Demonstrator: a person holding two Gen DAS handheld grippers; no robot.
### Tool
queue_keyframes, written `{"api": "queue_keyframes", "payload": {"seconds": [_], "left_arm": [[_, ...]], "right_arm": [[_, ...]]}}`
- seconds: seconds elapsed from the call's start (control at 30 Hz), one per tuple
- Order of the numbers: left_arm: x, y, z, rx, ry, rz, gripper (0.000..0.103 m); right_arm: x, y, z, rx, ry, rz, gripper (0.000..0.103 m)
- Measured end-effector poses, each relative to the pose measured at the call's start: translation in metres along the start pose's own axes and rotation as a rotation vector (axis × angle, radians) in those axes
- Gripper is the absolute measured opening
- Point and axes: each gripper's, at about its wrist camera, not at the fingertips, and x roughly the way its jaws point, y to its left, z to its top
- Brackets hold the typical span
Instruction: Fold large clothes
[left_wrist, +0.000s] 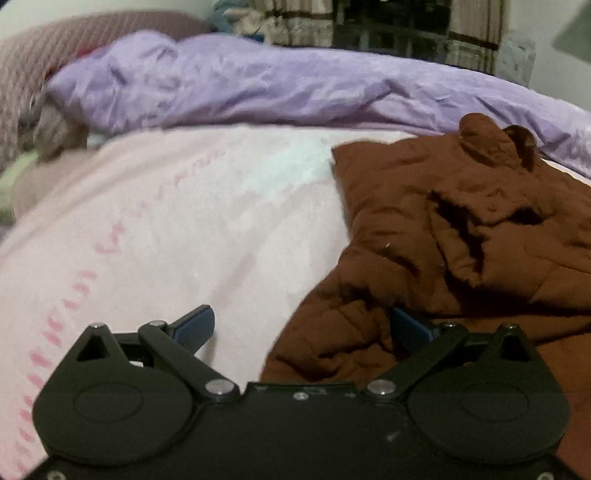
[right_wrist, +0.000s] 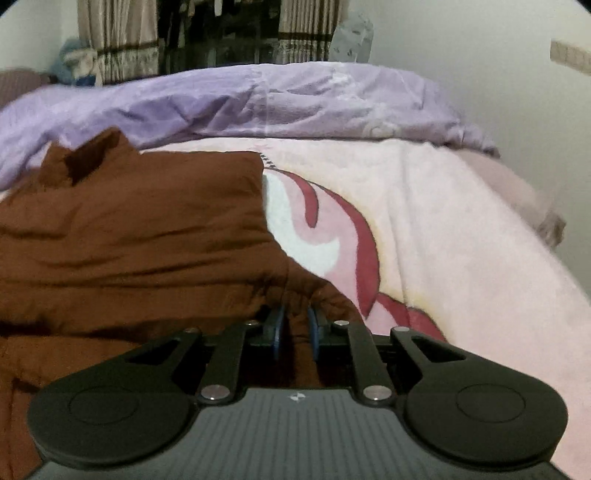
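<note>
Both grippers at the brown jacket (right_wrist: 129, 229) on the bed (right_wrist: 461, 229).
Right gripper (right_wrist: 295, 334) fingers pinch the jacket's near edge; left gripper (left_wrist: 299, 328) fingers spread wide around its near-left hem.

Dim indoor light, soft blur, fisheye bending at the edges.
</note>
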Motion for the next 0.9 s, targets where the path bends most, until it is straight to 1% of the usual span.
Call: {"api": "queue_keyframes", "payload": {"seconds": [0.07,0.13,0.17,0.2,0.23,0.27,0.3,0.37,0.43,0.47,0.5,0.53,0.57,0.6,0.63,0.67,0.7,0.77,0.8,0.83,0.9], "left_arm": [[-0.015,0.002,0.004,0.052,-0.019,0.033,0.103],[-0.038,0.011,0.009,0.115,-0.057,0.072,0.103],[-0.051,0.018,0.011,0.152,-0.082,0.086,0.103],[-0.063,0.031,0.016,0.181,-0.108,0.125,0.103],[-0.074,0.042,0.019,0.189,-0.123,0.168,0.103],[-0.086,0.053,0.022,0.185,-0.131,0.197,0.103],[-0.099,0.065,0.023,0.181,-0.135,0.209,0.103],[-0.125,0.084,0.019,0.174,-0.139,0.204,0.103],[-0.147,0.091,0.005,0.170,-0.132,0.179,0.103],[-0.153,0.088,-0.004,0.171,-0.130,0.173,0.103],[-0.157,0.082,-0.014,0.170,-0.128,0.169,0.103],[-0.161,0.073,-0.026,0.165,-0.129,0.172,0.103],[-0.164,0.064,-0.036,0.144,-0.132,0.169,0.103],[-0.167,0.056,-0.049,0.107,-0.126,0.141,0.103],[-0.176,0.051,-0.062,0.064,-0.123,0.096,0.103],[-0.176,0.044,-0.072,0.021,-0.119,0.037,0.103],[-0.175,0.034,-0.080,-0.010,-0.116,-0.019,0.103],[-0.167,0.009,-0.089,-0.036,-0.105,-0.103,0.103],[-0.164,-0.008,-0.093,-0.037,-0.093,-0.133,0.103],[-0.159,-0.026,-0.096,-0.032,-0.081,-0.171,0.103],[-0.154,-0.059,-0.106,0.000,-0.085,-0.231,0.103]], "right_arm": [[-0.015,0.001,-0.001,-0.014,-0.014,0.029,0.020],[-0.035,-0.005,0.000,-0.016,-0.040,0.060,0.024],[-0.048,-0.009,0.000,-0.019,-0.064,0.055,0.027],[-0.060,-0.014,0.000,-0.024,-0.088,0.042,0.032],[-0.072,-0.018,0.000,-0.028,-0.112,0.029,0.035],[-0.082,-0.024,-0.001,-0.031,-0.131,0.017,0.036],[-0.095,-0.030,-0.005,-0.035,-0.146,0.007,0.038],[-0.110,-0.043,-0.010,-0.039,-0.150,0.010,0.043],[-0.121,-0.055,-0.022,-0.030,-0.129,0.019,0.061],[-0.124,-0.058,-0.029,-0.031,-0.117,0.009,0.064],[-0.126,-0.059,-0.036,-0.031,-0.107,-0.010,0.071],[-0.126,-0.060,-0.043,-0.034,-0.098,-0.025,0.072],[-0.125,-0.060,-0.049,-0.037,-0.095,-0.033,0.072],[-0.126,-0.059,-0.055,-0.028,-0.096,-0.045,0.060],[-0.127,-0.058,-0.059,-0.010,-0.093,-0.049,0.037],[-0.128,-0.057,-0.063,0.021,-0.079,-0.023,0.027],[-0.131,-0.056,-0.066,0.048,-0.063,0.012,0.023],[-0.137,-0.042,-0.072,0.103,-0.055,0.115,0.023],[-0.139,-0.026,-0.074,0.097,-0.065,0.175,0.023],[-0.142,-0.009,-0.077,0.083,-0.071,0.217,0.024],[-0.144,0.026,-0.080,0.037,-0.061,0.286,0.024]]}}
